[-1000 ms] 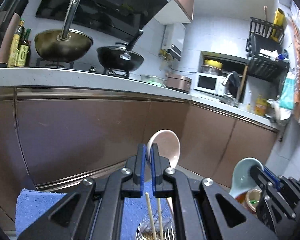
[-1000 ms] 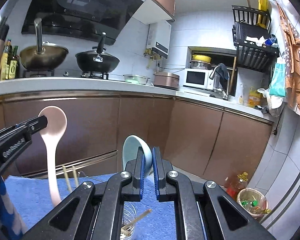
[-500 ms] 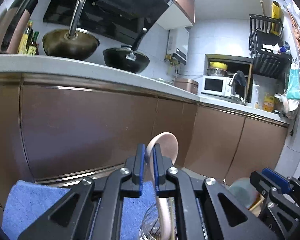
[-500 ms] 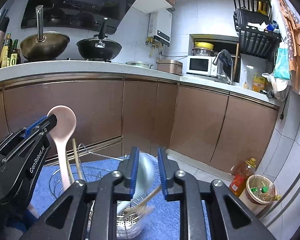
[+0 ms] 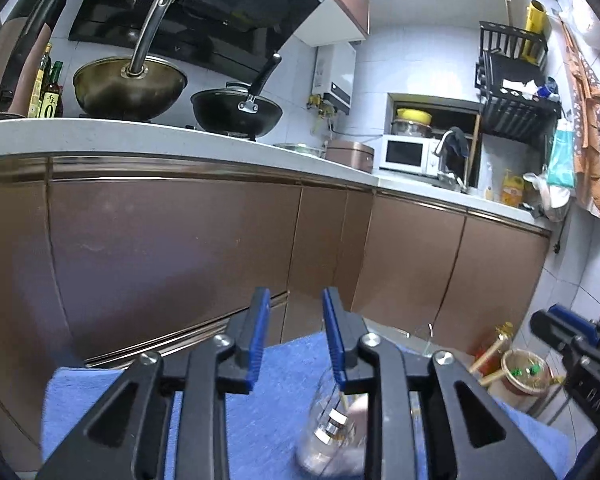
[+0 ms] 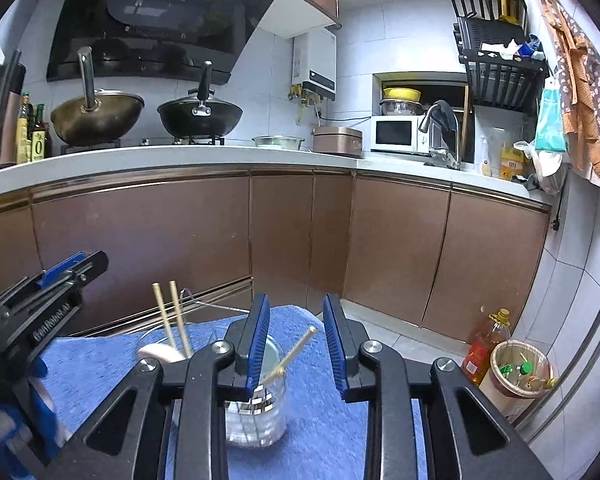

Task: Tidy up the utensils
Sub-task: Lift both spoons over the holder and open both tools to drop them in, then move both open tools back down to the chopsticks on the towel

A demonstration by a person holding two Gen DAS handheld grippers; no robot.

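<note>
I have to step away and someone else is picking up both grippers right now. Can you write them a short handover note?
Left gripper: fingers opening, nothing between them.
Right gripper: fingers opening, nothing gripped.
Things: two glass jars on the blue towel. The nearer jar holds a chopstick and what looks like the pale blue spoon. The farther jar holds two chopsticks and the pink spoon.
Done: both spoons appear to be in jars.
Left: back both grippers away from the jars; no loose utensils show on the towel, but check beyond these views.
</note>
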